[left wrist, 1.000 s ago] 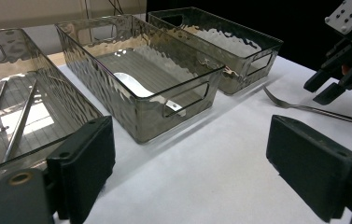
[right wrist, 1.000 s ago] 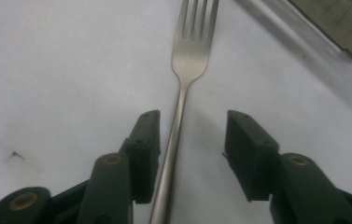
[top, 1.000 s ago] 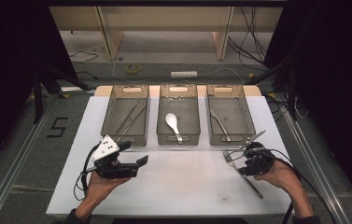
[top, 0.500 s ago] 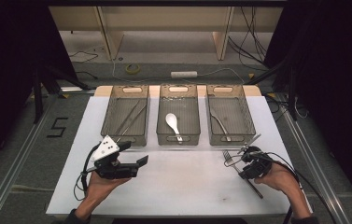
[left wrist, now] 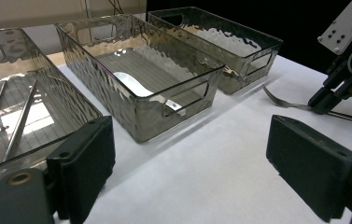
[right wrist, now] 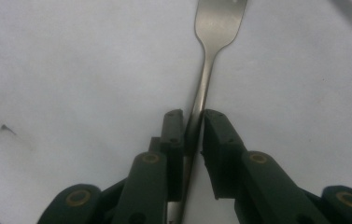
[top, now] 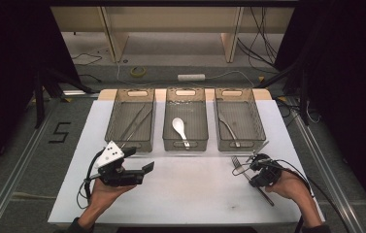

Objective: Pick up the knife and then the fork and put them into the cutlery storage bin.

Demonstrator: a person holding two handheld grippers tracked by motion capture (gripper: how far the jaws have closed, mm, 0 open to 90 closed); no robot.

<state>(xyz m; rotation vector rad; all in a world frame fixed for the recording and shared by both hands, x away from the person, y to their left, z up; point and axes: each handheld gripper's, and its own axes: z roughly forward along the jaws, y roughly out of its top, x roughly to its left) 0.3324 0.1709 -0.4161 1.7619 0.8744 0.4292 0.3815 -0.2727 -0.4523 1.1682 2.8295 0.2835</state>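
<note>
Now: jaws at the fork

The right gripper (right wrist: 193, 122) has just been closing its jaws, which pinch the handle of the fork (right wrist: 211, 46). The fork lies flat on the white counter (top: 195, 194), in front of the right bin (top: 236, 121). The left gripper (top: 141, 167) hovers with jaws spread, holding nothing.

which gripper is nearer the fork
Right. The right gripper has its jaws around the fork handle; the left gripper sits open, far across the table.
</note>
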